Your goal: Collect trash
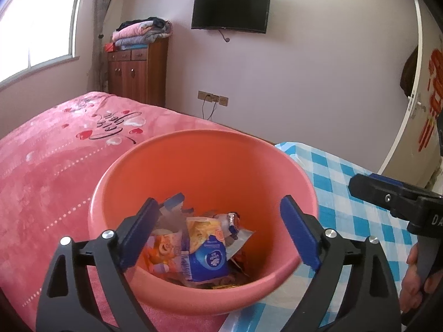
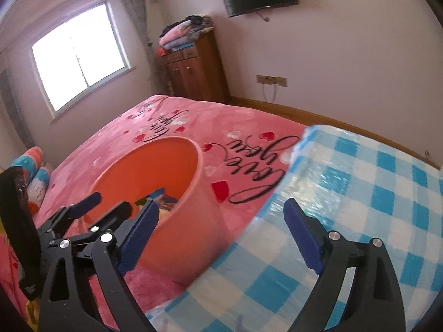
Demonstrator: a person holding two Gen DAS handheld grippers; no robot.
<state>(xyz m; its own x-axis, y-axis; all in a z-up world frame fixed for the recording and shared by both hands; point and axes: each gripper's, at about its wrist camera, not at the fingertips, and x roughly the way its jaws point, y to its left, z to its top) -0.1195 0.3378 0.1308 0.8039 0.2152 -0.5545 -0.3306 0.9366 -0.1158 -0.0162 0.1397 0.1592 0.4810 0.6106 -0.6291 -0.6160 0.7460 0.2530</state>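
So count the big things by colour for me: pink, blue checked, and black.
Pink: 2, round pink plastic bin and pink fleece heart-print blanket
Blue checked: 1, blue-and-white checked cloth
Black: 1, black wall-mounted television
Total: 4

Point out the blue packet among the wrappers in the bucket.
The blue packet lies at the front of the bucket, below the yellow wrapper and right of the orange wrapper.

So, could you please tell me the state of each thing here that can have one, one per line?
Pink bucket: upright on the bed, holding trash.
Trash: wrappers and packets piled at the bucket's bottom.
Left tool: open, nothing gripped, over the bucket.
Right tool: open, nothing gripped.
Television: screen dark.
Cabinet: doors and drawers closed, folded blankets on top.
Checked cloth: spread flat.
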